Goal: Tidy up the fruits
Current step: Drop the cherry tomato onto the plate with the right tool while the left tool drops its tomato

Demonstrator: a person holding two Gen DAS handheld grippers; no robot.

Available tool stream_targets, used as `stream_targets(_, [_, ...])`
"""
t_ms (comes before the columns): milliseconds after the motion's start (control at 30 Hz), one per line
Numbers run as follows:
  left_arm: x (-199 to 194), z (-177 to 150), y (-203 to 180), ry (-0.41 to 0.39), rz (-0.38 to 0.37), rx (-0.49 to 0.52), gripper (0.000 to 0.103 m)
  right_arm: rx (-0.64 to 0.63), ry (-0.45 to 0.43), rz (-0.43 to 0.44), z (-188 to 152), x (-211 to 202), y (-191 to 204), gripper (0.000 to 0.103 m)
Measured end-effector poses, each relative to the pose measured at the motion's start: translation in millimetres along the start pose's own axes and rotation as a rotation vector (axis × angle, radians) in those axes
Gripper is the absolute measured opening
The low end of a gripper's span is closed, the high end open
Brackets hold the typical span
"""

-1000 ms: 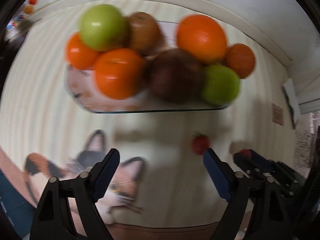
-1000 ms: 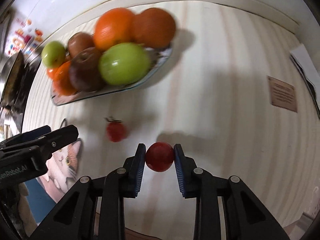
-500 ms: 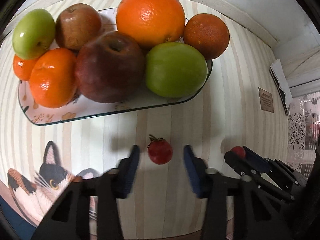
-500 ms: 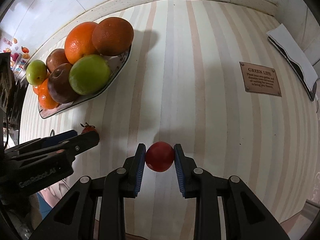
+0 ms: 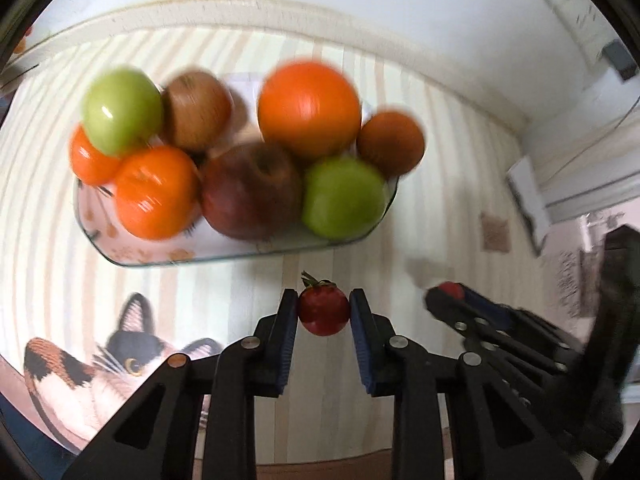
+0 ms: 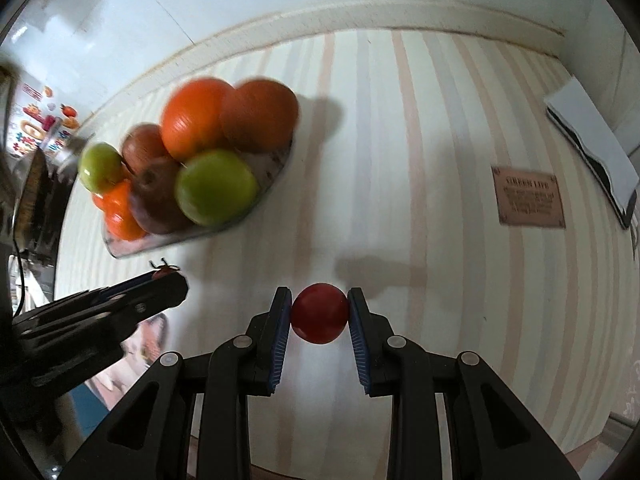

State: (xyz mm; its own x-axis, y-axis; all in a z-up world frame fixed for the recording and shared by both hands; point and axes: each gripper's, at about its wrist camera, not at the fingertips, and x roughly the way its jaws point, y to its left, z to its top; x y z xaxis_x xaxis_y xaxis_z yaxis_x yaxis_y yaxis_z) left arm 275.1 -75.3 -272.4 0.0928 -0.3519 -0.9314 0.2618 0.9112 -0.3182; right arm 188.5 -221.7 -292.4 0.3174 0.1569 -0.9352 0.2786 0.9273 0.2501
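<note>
A striped table carries a fruit plate ahead-left of the right gripper, 1 brown plaque ahead-right, and a cat-print mat below-left of the left gripper.

Red tomatoes; pastel-striped tablecloth; calico-cat mat.

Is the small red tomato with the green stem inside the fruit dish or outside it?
Outside. The stemmed tomato is clamped in the left gripper, in front of the dish.

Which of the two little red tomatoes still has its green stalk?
The tomato in the left gripper; the one in the right gripper is smooth and bare.
</note>
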Motion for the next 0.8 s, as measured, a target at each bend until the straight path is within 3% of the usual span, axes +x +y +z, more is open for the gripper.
stream_targets(133, [-36,26,14,-0.056,-0.054,-0.053,0.024,-0.026,-0.047,0.059,26,-10,20,0.031])
stream_targets(267, [-42,52,32,-0.068,-0.081,-0.111,0.024,-0.058,-0.084,0.117,53,-11,44,0.031])
stream_targets(500, [-25,74,64,-0.026,-0.054,-0.165,0.024,-0.113,-0.077,0.118,83,13,79,0.031])
stream_targets(800, [-2,77,75,0.033,-0.029,-0.187,0.024,-0.122,-0.044,0.102,93,36,84,0.032])
